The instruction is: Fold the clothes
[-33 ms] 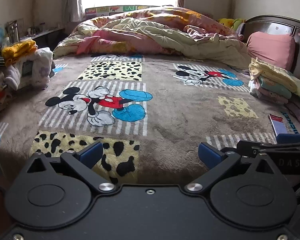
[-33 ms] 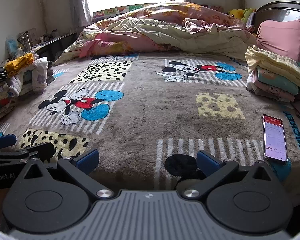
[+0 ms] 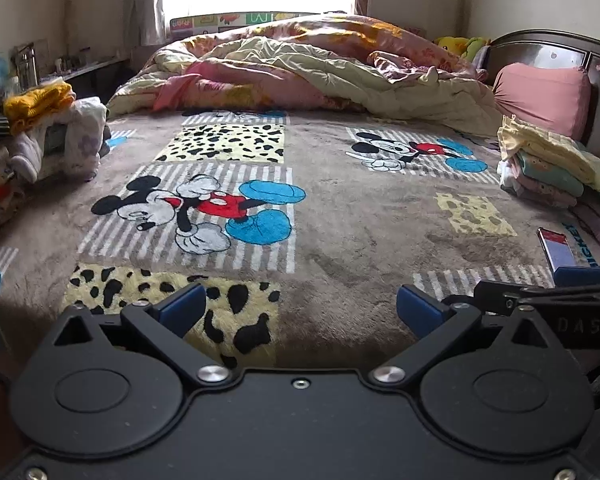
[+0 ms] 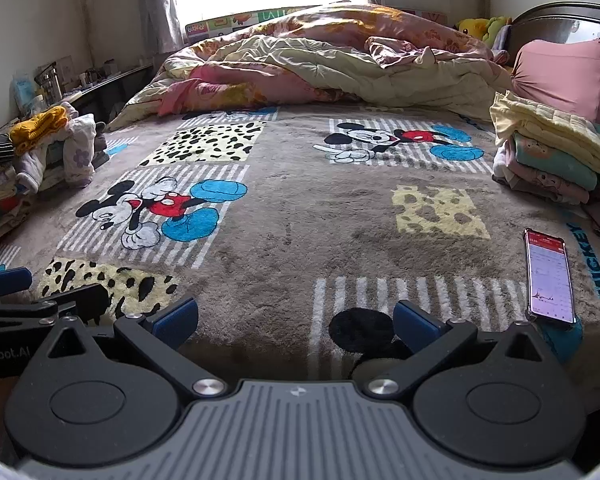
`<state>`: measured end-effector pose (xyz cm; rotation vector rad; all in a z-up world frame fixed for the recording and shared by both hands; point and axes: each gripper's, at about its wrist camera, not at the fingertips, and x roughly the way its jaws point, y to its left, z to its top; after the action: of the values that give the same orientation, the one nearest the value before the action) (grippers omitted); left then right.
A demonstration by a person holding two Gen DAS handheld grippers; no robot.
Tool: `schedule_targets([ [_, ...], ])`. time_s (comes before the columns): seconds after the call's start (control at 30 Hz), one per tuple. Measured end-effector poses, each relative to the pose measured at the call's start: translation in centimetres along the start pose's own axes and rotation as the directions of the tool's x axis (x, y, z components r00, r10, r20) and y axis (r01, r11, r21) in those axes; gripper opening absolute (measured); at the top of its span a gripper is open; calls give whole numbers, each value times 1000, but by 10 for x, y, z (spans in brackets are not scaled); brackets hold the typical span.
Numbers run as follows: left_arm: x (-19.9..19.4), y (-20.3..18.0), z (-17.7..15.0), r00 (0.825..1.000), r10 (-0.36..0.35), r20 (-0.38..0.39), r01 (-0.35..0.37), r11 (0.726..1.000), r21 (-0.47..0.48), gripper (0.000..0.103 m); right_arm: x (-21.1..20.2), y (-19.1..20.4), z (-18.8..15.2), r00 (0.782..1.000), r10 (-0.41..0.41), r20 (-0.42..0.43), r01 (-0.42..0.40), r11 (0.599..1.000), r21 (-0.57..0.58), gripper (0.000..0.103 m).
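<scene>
Both your left gripper (image 3: 298, 310) and right gripper (image 4: 294, 318) hang released over the blanket (image 3: 340, 216), grasping nothing. Folded clothes (image 4: 548, 152) sit stacked beside the pillow (image 4: 564, 76).

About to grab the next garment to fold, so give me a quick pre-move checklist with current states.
1. Left gripper open, holding nothing: ok.
2. Right gripper open, holding nothing: ok.
3. Unfolded clothes pile on the bed's left edge: ok.
4. Folded stack on the right, apart from the middle: ok.
5. Folding area on the Mickey blanket bare: ok.
6. Phone lying on the blanket near the right gripper: not ok.
</scene>
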<state>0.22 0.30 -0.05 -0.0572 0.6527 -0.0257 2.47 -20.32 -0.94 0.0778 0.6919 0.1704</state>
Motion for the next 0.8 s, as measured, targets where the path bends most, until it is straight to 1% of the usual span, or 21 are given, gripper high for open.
schedule_targets([
  [0.13,7,10,4,1000,-14,-17,14,1000,-12,103,-3,0,0,1000,-2,15,2,1000,-4,103],
  [0.2,-1,3,0,1000,10,25,-10,1000,12,103,-4,1,0,1000,-2,14,2,1000,-4,103],
  [0.33,-1,0,-1,1000,19,23,-20,1000,22,103,0,1,0,1000,-5,0,5,1000,-9,103],
  [0.8,2,-3,-1,1000,19,11,-19,999,28,103,-1,1,0,1000,-6,3,6,1000,-7,103],
])
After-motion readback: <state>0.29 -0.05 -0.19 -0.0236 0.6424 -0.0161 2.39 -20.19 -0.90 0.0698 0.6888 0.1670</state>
